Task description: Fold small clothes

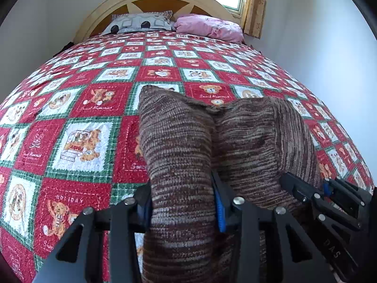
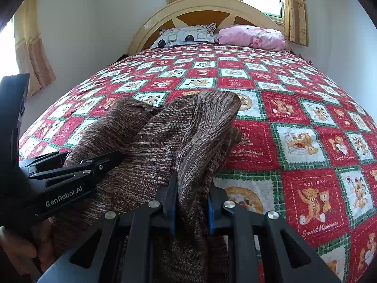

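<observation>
A brown striped knit garment (image 1: pixel 247 136) lies bunched on the quilted bed, its two upper parts lifted into humps. In the left wrist view my left gripper (image 1: pixel 182 202) is shut on the left hump, the knit filling the gap between its blue pads. My right gripper (image 1: pixel 306 179) shows at the far right, clamped on the other part. In the right wrist view the garment (image 2: pixel 165 136) runs from the left gripper (image 2: pixel 94 155) across to my right gripper (image 2: pixel 192 202), which is shut on a gathered fold. The garment's near end is hidden under the grippers.
A red, white and green teddy-bear quilt (image 1: pixel 82 146) covers the whole bed. Two pillows, one patterned grey (image 2: pixel 186 36) and one pink (image 2: pixel 254 36), lie against the cream headboard (image 2: pixel 205 6). Walls stand close on both sides, with curtained windows. A hand (image 2: pixel 18 247) holds the left gripper.
</observation>
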The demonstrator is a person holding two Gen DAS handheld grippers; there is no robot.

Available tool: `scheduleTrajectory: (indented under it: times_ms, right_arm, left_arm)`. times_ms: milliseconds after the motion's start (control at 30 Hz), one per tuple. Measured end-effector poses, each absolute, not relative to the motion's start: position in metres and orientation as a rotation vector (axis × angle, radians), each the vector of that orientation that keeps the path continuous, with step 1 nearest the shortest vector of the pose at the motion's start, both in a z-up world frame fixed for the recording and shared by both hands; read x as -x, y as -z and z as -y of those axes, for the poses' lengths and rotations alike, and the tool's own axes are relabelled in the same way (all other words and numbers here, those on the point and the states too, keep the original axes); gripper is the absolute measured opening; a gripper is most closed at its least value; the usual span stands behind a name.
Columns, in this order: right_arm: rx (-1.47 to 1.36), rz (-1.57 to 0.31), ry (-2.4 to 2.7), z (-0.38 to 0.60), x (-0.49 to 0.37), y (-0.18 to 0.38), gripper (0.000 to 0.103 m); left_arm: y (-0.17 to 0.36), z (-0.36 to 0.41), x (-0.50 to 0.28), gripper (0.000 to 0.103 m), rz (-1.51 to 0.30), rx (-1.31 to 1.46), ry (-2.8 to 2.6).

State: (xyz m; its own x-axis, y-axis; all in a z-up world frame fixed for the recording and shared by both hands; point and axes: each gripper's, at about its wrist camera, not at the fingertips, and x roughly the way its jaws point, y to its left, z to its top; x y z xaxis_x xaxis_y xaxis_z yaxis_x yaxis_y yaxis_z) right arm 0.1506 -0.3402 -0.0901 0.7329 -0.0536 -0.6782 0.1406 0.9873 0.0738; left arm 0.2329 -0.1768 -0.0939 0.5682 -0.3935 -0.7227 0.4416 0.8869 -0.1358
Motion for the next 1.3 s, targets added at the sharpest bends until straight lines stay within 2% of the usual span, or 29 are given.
scheduleTrajectory:
  times_ms: [133,333,467,767,1300]
  right_arm:
    - [-0.103,-0.739,0.125,0.336,-0.149,0.086,0.018]
    - [-0.059,-0.625,0.123,0.307,-0.123,0.053,0.018]
    - [-0.015,-0.584,0.133,0.284,-0.106,0.041,0.018]
    - [-0.107,-0.52,0.097,0.258,-0.061,0.007,0.018]
    - [-0.191,-0.517,-0.024,0.177,-0.015,0.001,0.018]
  left_arm:
    - [0.091,0.178,-0.23,0.038,-0.835,-0.066,0.487]
    - [0.077,0.164,-0.221,0.035,-0.823,-0.016,0.489]
    - [0.055,0.157,-0.2,0.034,-0.759,-0.069,0.479]
    - [0.028,0.127,-0.162,0.034,-0.712,-0.052,0.472]
    - [0.013,0.043,-0.114,0.034,-0.707,-0.042,0.382]
